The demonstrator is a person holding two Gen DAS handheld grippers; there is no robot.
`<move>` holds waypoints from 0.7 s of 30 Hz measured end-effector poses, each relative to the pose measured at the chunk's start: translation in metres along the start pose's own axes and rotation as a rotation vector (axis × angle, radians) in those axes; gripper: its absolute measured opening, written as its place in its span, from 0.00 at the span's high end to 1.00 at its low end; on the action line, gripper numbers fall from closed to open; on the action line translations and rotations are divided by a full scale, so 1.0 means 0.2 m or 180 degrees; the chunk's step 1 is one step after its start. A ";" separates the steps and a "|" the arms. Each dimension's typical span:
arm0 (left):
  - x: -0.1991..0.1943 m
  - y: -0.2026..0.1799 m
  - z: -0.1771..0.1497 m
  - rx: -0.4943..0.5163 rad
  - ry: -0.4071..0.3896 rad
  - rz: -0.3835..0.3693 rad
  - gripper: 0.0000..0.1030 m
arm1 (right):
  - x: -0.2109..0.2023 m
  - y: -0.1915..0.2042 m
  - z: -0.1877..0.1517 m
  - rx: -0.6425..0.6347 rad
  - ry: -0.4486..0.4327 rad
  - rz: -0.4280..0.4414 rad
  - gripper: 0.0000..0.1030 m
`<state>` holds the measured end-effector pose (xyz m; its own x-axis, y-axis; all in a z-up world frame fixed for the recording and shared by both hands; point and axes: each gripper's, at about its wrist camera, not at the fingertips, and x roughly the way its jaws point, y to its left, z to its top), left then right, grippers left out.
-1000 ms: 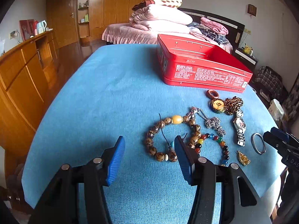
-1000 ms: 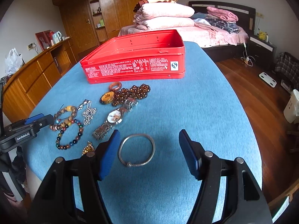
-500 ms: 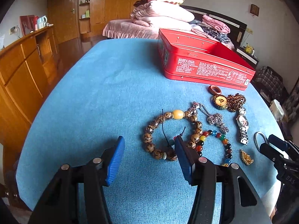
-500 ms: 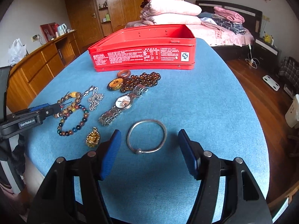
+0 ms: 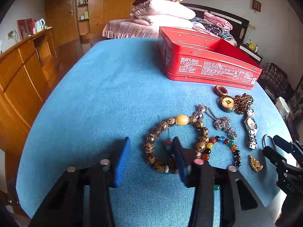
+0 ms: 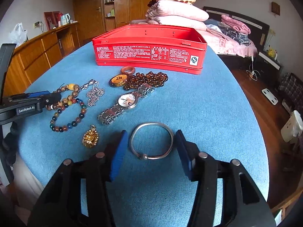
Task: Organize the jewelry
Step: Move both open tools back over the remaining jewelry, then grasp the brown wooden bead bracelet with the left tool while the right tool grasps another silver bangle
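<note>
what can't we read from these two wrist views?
- Tin floor: both views, walls hide it.
- Wooden bracelet near side: left view, finger covers it.
- Bangle: left view, right gripper covers most.
- Tin print: too small.

White walls, wooden wardrobe [image 6: 132, 1] at upper centre, long wooden cabinet [image 5: 20, 70] along left edge, bed [image 6: 234, 41] with folded bedding upper right, dark wood floor [image 6: 269, 117] at right.

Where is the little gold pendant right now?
In the right wrist view the gold pendant lies on the blue cloth, left of the silver bangle, just below the colourful bead bracelet.
</note>
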<state>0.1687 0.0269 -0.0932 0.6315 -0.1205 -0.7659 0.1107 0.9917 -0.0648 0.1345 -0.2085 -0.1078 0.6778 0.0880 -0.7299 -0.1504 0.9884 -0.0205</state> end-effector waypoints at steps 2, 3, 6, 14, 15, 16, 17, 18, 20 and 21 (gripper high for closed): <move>0.00 0.01 0.00 -0.0021 0.0027 -0.0092 0.78 | 0.00 0.00 0.00 0.0006 0.0006 -0.0003 0.55; 0.00 0.01 0.00 -0.0026 0.0038 -0.0115 0.82 | 0.00 0.00 0.00 0.0008 0.0007 -0.0005 0.55; -0.01 0.00 -0.01 -0.0010 0.0045 -0.0143 0.82 | -0.01 0.00 0.00 0.0034 0.0012 -0.0012 0.56; -0.09 -0.01 -0.04 -0.0180 0.0016 -0.0469 0.89 | -0.05 -0.01 0.02 0.0107 0.0018 0.0014 0.56; -0.10 -0.02 -0.03 -0.0179 -0.0006 -0.0477 0.89 | -0.05 -0.01 0.02 0.0112 0.0009 0.0012 0.56; -0.12 -0.02 -0.03 -0.0173 -0.0031 -0.0480 0.89 | -0.06 -0.01 0.02 0.0115 0.0002 0.0012 0.56; -0.13 -0.03 -0.03 -0.0171 -0.0051 -0.0483 0.89 | -0.07 -0.01 0.03 0.0119 -0.0007 0.0015 0.56; -0.14 -0.03 -0.03 -0.0173 -0.0070 -0.0491 0.89 | -0.07 -0.01 0.03 0.0125 -0.0016 0.0015 0.56; -0.14 -0.04 -0.02 -0.0101 -0.0077 -0.0413 0.89 | -0.08 -0.01 0.04 0.0127 -0.0026 0.0011 0.56; -0.13 -0.05 -0.02 -0.0061 -0.0068 -0.0371 0.89 | -0.08 -0.01 0.04 0.0127 -0.0021 0.0010 0.56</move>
<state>0.1480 0.0198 -0.0757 0.6314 -0.2357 -0.7387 0.1697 0.9716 -0.1650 0.1298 -0.2104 -0.0918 0.6821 0.0919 -0.7255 -0.1238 0.9923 0.0093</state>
